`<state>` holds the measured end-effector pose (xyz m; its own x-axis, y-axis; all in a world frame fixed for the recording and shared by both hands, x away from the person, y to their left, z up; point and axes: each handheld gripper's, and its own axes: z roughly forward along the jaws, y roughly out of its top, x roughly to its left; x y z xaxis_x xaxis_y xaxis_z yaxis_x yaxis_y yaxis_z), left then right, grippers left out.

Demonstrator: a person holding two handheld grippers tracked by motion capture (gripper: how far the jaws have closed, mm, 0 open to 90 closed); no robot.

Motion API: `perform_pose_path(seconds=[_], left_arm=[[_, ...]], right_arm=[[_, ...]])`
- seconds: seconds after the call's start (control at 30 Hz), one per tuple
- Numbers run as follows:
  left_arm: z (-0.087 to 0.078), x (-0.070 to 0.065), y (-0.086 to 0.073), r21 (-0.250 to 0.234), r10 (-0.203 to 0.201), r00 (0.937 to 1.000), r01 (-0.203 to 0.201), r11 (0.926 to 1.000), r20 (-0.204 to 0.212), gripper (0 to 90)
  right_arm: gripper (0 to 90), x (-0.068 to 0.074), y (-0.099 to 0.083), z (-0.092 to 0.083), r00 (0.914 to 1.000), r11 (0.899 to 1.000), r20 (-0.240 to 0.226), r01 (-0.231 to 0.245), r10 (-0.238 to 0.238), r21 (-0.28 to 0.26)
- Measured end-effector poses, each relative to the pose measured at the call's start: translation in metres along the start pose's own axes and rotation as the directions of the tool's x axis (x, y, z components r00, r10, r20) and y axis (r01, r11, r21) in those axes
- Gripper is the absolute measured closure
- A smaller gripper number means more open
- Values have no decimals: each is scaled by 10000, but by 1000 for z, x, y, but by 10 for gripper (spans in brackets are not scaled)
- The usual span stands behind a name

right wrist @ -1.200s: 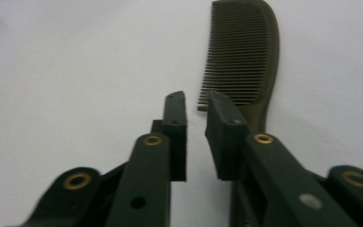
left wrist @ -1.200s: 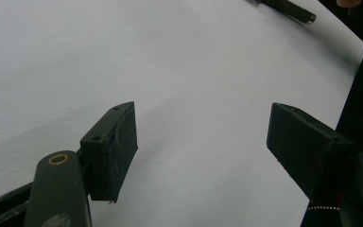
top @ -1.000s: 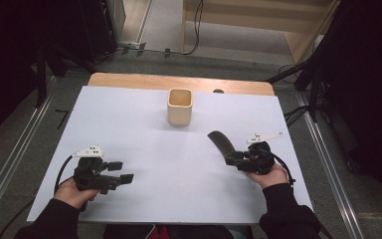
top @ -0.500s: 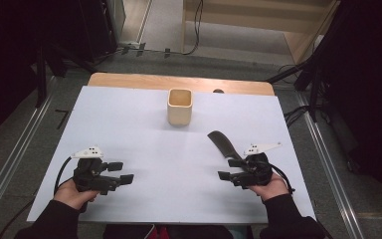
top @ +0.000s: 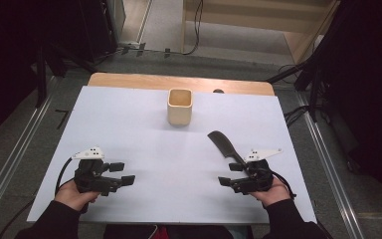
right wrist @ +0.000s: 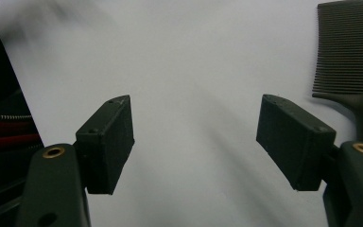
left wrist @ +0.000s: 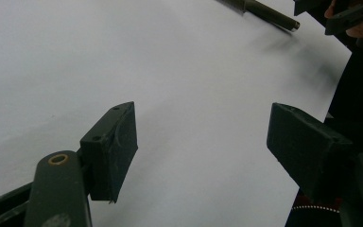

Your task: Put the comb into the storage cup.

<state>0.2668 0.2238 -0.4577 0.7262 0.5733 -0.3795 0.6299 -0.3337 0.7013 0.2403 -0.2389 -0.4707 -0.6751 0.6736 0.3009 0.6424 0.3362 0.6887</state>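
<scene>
A black comb (top: 224, 144) lies flat on the white table sheet (top: 129, 114), right of centre, handle toward the person. My right gripper (top: 230, 174) is open just in front of the handle, jaws pointing left with nothing between them. In the right gripper view the comb's teeth (right wrist: 347, 47) lie past the right jaw, outside the gripper (right wrist: 196, 137). My left gripper (top: 122, 173) rests open near the front left, jaws pointing right. The left gripper view shows its jaws wide apart (left wrist: 203, 142) over bare sheet, with the comb handle (left wrist: 269, 13) and the right gripper (left wrist: 345, 14) far off.
A square tan wooden cup (top: 179, 106) stands upright at the back centre of the sheet. A wooden tabletop strip (top: 129, 79) runs behind the sheet. Metal rails (top: 15, 154) flank the table on both sides. Cables lie on the floor beyond.
My right gripper has drawn back from the comb's handle toward the front edge and turned its jaws leftward. The comb and the left gripper stay put.
</scene>
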Motion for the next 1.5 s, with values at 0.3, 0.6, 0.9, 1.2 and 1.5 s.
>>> perform_pose_path(seconds=[0.3,0.6,0.9,1.2,1.5], left_arm=[[0,0,1,-80,39,10000,-39,10000,-9,258],[1,0,2,-111,96,10000,-97,9999,-24,258],[3,0,2,13,120,9999,-120,9999,-50,258],[4,0,3,-21,165,9998,-165,9999,-64,258],[5,0,3,-15,139,9999,-139,9999,-42,258]], right_arm=[[264,-2,1,3,9999,9999,-76,-65,65,86],[265,-10,5,-8,9988,9988,383,-297,312,-378],[265,-21,6,-16,9959,9965,663,-585,623,-590],[265,-29,6,-21,9919,9942,967,-756,829,-768],[265,-38,5,-28,9841,9914,1418,-947,1068,-900]])
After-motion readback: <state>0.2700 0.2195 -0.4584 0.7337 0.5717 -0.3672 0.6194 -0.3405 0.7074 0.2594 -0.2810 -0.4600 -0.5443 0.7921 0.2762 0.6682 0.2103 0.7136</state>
